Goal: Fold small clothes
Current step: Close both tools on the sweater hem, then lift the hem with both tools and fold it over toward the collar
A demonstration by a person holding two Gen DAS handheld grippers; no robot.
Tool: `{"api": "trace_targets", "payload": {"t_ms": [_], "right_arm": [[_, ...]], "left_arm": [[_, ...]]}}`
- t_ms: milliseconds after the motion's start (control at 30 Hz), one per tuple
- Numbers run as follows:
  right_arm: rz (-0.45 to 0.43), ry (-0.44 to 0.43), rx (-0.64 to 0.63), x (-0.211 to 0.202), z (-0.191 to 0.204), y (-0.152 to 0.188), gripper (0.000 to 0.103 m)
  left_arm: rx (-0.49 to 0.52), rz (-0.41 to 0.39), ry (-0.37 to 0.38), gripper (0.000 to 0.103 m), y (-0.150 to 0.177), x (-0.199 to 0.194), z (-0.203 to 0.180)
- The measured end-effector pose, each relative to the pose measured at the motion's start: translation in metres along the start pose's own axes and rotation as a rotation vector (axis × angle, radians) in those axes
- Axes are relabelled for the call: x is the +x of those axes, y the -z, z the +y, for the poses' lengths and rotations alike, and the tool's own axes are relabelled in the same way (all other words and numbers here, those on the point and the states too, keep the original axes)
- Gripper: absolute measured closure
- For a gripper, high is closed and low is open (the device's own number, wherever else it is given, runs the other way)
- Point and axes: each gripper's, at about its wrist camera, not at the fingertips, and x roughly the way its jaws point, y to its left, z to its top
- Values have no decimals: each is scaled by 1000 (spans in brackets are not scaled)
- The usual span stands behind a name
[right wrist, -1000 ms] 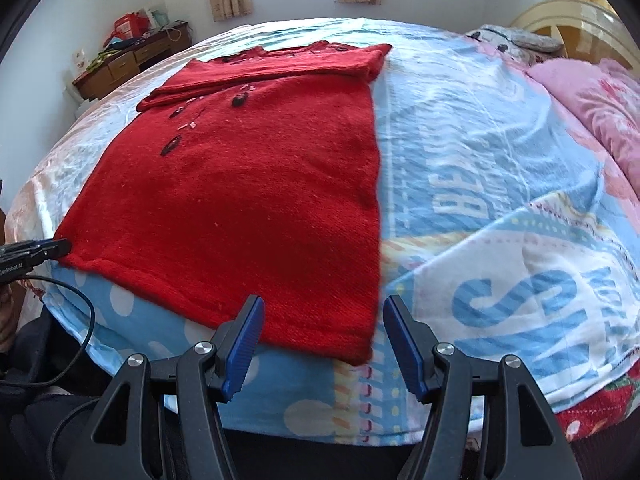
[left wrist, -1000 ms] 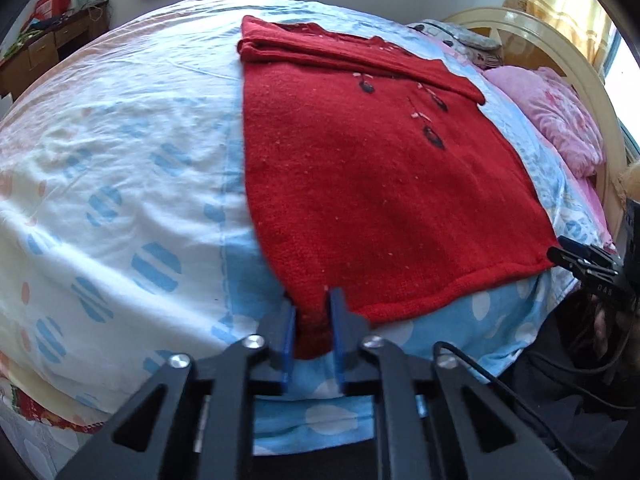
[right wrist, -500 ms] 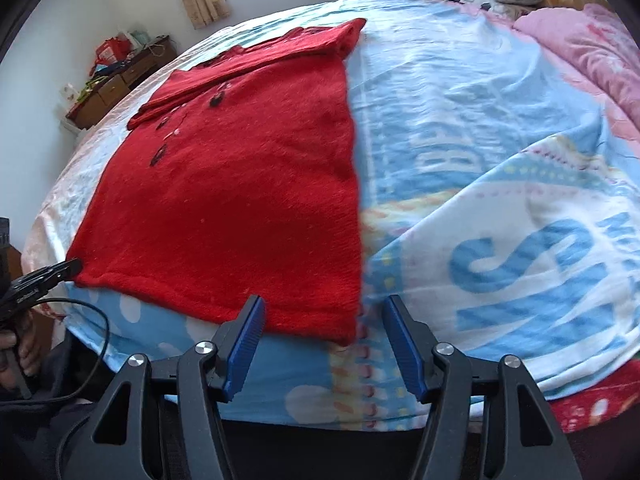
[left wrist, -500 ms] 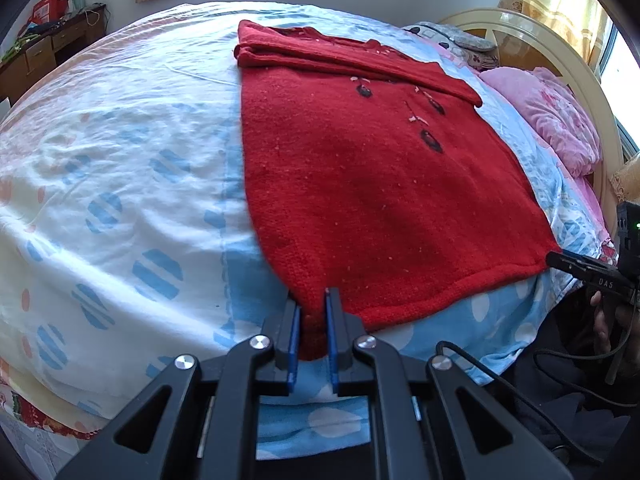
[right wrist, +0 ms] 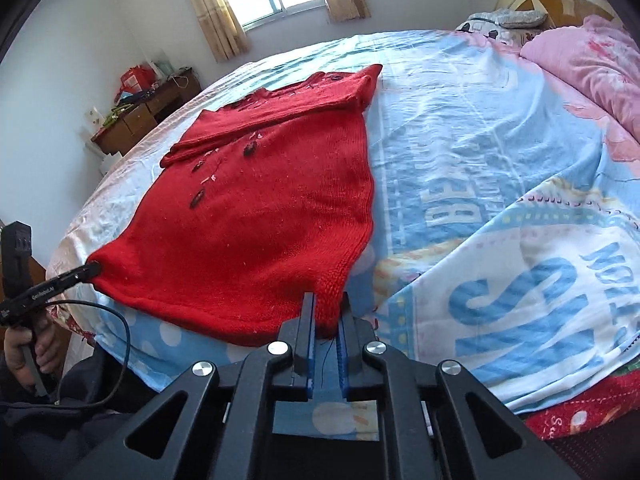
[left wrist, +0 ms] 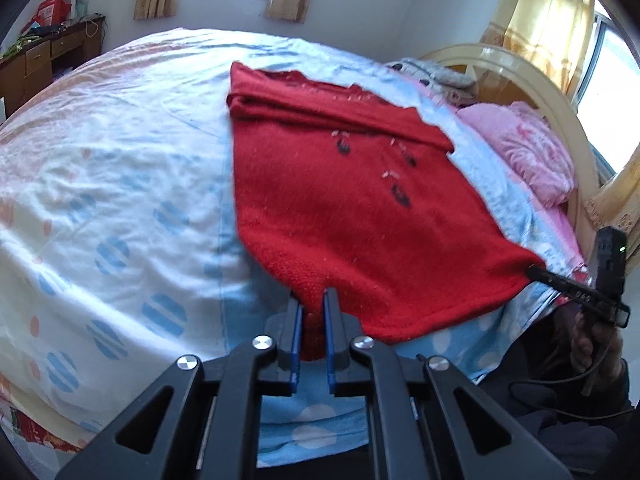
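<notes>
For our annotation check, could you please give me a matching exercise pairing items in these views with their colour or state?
Items:
1. sweater
2. pillow
3. left gripper
4. desk

States:
A. pink, by the headboard
B. brown, against the wall
C. red, lying on the bed
D. shut on a hem corner

Pairs: 1-C, 2-A, 3-D, 4-B

One red sweater (left wrist: 352, 216) on one bed (left wrist: 120, 184), four dark buttons showing down its front; two grippers, left gripper (left wrist: 312, 308) and right gripper (right wrist: 326, 312), each with two blue-padded fingers; one pink pillow (left wrist: 532, 156); one wooden dresser (right wrist: 140, 116); two curtained windows in the left view
</notes>
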Motion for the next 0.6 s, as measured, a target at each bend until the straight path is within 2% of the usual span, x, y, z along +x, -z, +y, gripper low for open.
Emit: {"api": "trace_targets", "payload": {"t_ms": [133,267,600], "right_arm": [[-33,-45,34,-4,-5,0,96],[-148,-72,18,-24,7,-14,96],[-315,-70,3,-43,20,-57,96]], "left_arm": [[-15,-1,14,93,-4,2,3],[-4,-38,27,93,-14,-4,0],[-44,-117,85,94,-56,-9,6]]}}
